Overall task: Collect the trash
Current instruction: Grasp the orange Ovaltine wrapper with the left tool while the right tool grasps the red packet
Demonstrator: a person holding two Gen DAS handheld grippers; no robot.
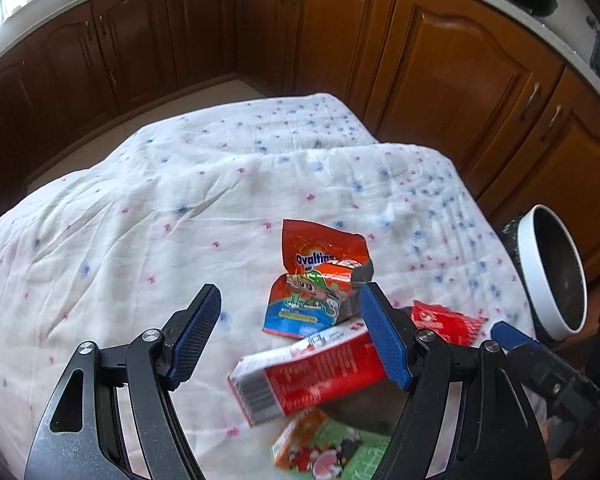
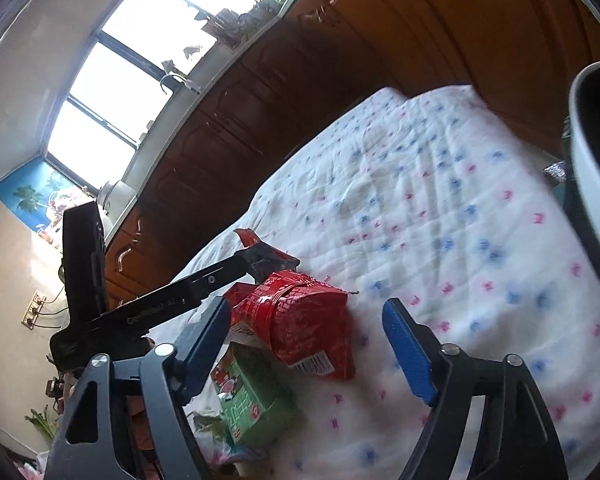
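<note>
Litter lies on a white flowered cloth (image 1: 180, 200): an orange Ovaltine wrapper (image 1: 324, 246), a cartoon-printed packet (image 1: 300, 308), a red-and-white box (image 1: 308, 376), a green carton (image 1: 332, 452) and a red wrapper (image 1: 448, 320). My left gripper (image 1: 290, 332) hangs open over the box and packet, its right finger in front of the box's end. In the right wrist view my right gripper (image 2: 308, 344) stands open around a crumpled red packet (image 2: 312, 320); the right finger is clear of it. The green carton (image 2: 256, 396) lies near the left finger.
A white-rimmed bin (image 1: 552, 272) stands off the cloth's right edge, also close at the right (image 2: 592, 160). Brown wooden cabinets (image 1: 440, 60) run behind. The cloth (image 2: 460, 240) stretches bare beyond the litter. The left gripper's black arm (image 2: 160, 304) crosses the right view.
</note>
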